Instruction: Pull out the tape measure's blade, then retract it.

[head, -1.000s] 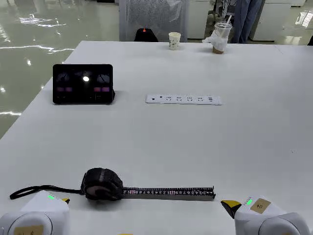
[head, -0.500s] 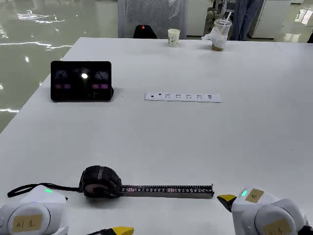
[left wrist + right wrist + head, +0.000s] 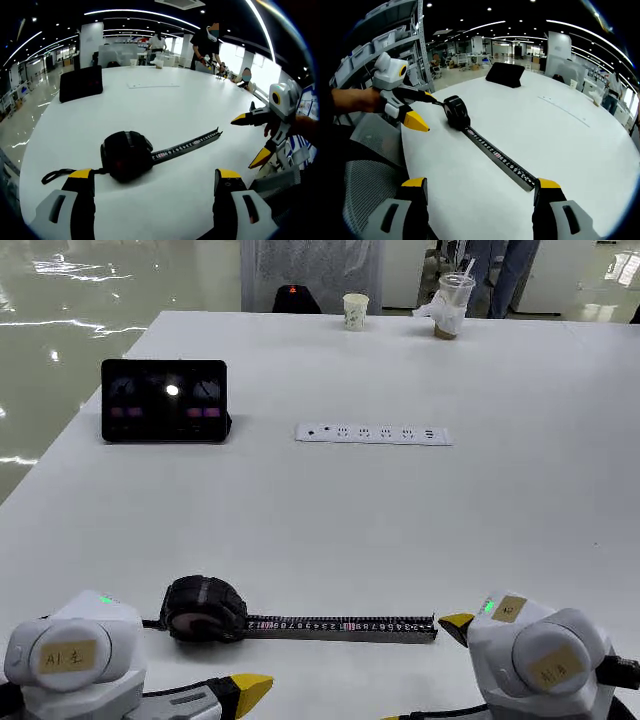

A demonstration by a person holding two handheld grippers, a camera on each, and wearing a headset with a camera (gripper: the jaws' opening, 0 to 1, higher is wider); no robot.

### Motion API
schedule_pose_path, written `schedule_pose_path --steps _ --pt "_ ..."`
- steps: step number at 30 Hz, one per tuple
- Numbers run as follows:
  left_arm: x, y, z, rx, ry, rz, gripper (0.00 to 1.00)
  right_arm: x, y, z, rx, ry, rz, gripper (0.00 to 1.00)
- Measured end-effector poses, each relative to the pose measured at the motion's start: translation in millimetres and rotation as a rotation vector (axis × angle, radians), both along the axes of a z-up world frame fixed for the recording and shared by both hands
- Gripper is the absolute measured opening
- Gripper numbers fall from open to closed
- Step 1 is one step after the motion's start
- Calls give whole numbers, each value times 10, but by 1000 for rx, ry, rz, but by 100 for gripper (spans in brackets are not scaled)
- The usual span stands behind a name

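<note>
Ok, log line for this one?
black tape measure: blade extended on white table | left gripper: open | right gripper: open, near blade tip

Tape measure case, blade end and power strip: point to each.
tape measure case (image 3: 205, 608): head view, middle of the black housing.
blade end (image 3: 431, 629): head view, tip of the pulled-out blade.
power strip (image 3: 373, 434): head view, middle of its top face.

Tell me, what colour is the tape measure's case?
The tape measure's case is black with a reddish round centre, clearest in the head view.
</note>
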State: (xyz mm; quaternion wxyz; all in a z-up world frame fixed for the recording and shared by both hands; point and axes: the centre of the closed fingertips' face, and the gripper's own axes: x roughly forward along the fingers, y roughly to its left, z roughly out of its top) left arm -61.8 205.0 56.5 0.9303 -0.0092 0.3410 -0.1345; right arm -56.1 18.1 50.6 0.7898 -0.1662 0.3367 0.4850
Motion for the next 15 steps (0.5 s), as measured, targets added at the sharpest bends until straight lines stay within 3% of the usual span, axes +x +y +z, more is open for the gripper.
schedule_pose_path --steps 15 --pt "168 53 -35 1 2 25 94 118 -23 -88 -40 -2 83 84"
